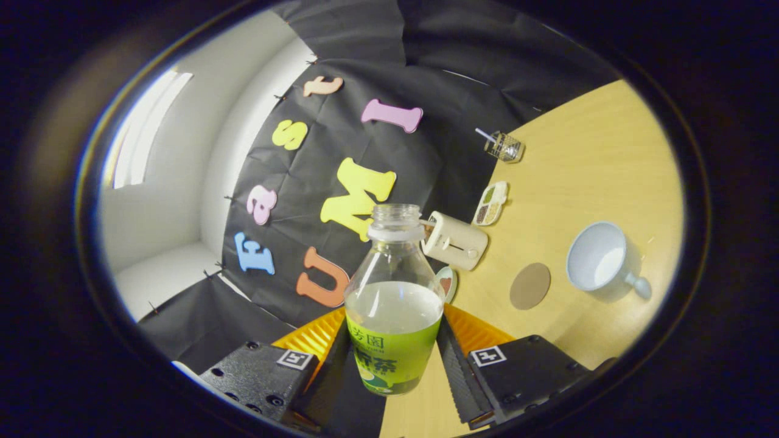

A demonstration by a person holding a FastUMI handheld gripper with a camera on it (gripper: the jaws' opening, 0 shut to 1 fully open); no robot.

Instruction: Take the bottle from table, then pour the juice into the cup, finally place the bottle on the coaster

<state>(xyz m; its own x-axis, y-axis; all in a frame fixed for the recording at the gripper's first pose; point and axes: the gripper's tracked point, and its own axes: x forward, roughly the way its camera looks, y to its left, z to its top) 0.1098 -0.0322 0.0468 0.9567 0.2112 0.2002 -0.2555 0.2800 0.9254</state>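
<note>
A clear plastic bottle (pixel 394 304) with a green label, no cap and pale juice about halfway up stands between my fingers; my gripper (pixel 394 359) is shut on it at the label. The whole view is rolled, so the wooden table (pixel 596 182) slopes up to the right. Beyond the right finger lies a round brown coaster (pixel 530 285) flat on the table. Just past the coaster stands a pale blue cup (pixel 599 258) with a handle, its open mouth facing me, and I cannot tell whether it holds juice.
A cream toaster-like box (pixel 456 243) stands behind the bottle near the wall. Further along the table's back edge are a small divided dish (pixel 492 203) and a glass with a straw (pixel 505 146). A small plate (pixel 447 281) peeks out beside the bottle.
</note>
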